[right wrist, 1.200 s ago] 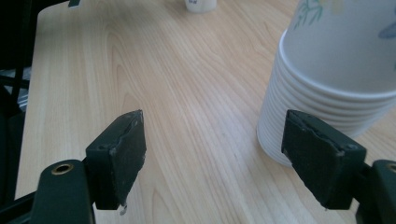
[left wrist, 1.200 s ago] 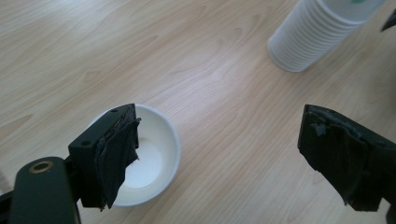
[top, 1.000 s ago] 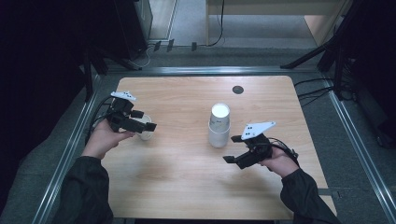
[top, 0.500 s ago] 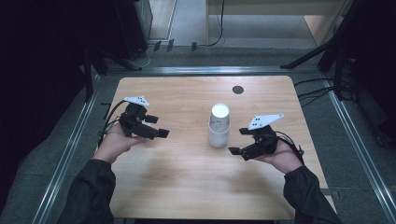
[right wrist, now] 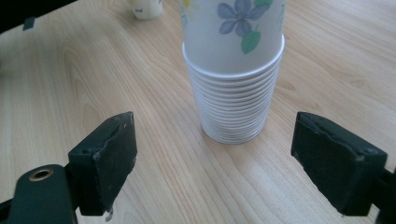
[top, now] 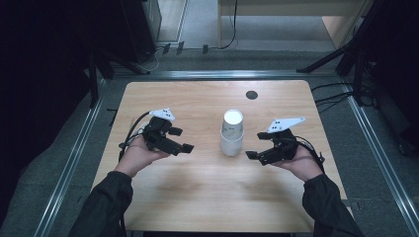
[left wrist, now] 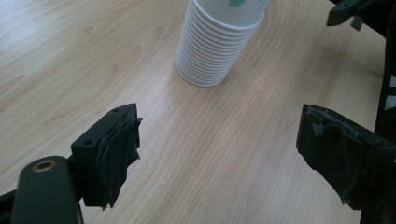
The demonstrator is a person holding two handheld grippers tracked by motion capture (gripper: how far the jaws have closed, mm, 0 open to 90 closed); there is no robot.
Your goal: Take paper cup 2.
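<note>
While you work at a light wooden table [top: 197, 192] ringed by dark floor and metal rails, a small round black disc [top: 252, 95] lies near its far edge. Between your grippers, the stack of paper cups [top: 231, 133] stands upright mid-table, unobstructed. Left gripper [top: 184, 139] and right gripper [top: 253, 158] are both spread, holding nothing.
</note>
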